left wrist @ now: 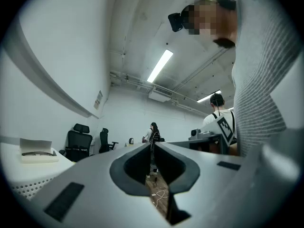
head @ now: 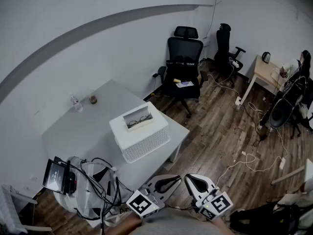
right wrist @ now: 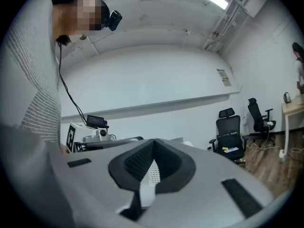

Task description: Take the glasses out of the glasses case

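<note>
The glasses case (head: 138, 119) lies open on top of an upturned white perforated basket (head: 146, 142) on the white table (head: 85, 131), with dark-framed glasses (head: 139, 120) inside it. In the left gripper view the case (left wrist: 35, 151) shows at far left, well away from the jaws. My left gripper (head: 178, 178) and right gripper (head: 187, 178) hang side by side below the table's near corner, both shut and holding nothing. The left gripper (left wrist: 153, 144) aims past the table at the room. The right gripper (right wrist: 153, 141) aims at the wall, with a bit of the basket (right wrist: 153, 175) behind it.
A small bottle (head: 75, 103) and a cup (head: 93, 99) stand at the table's far side. A screen device (head: 55, 175) and tangled cables (head: 98, 180) lie left of the grippers. Two black office chairs (head: 183, 62) and a wooden desk (head: 266, 72) stand beyond on the wood floor.
</note>
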The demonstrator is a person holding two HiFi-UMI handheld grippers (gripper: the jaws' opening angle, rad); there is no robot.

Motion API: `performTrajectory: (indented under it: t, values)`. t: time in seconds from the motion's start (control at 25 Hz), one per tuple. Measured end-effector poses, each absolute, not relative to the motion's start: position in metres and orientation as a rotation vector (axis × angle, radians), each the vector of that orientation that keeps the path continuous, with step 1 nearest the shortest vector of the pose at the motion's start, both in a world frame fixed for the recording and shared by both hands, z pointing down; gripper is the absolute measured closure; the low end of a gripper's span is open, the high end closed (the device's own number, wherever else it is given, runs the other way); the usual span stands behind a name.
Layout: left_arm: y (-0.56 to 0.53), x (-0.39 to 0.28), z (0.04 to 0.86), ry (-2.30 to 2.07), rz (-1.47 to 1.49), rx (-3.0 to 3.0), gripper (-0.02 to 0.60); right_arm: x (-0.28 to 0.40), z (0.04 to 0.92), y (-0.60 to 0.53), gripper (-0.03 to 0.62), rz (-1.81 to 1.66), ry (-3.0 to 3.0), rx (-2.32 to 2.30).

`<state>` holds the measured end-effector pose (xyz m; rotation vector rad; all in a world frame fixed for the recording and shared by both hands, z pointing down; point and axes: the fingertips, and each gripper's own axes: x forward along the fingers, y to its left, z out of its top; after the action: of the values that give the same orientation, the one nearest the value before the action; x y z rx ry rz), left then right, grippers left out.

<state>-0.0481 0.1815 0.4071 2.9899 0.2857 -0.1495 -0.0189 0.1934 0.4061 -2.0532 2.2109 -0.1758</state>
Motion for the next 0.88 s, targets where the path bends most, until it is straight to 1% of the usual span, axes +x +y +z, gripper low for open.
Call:
performTrajectory:
  t: [0.52, 0.76, 0.88]
  values:
    - [0.1783, -0.046, 0.401, 0.306, -0.192, 3.009, 0.566, -0.0187, 0.4041, 0.189, 0.58, -0.169, 2.228, -2.055]
    - [0.1793, -0.0449, 0.4067, 0.311, -0.146, 2.995, 0.566, -0.0182, 0.406, 0.1892, 0.582, -0.168, 2.229, -2.057]
    - [0.1804, -0.0432, 0.4014, 0.321, -0.183, 3.004, 0.566, -0.0164, 0.4054, 0.1903, 0.581, -0.164, 2.213, -2.049]
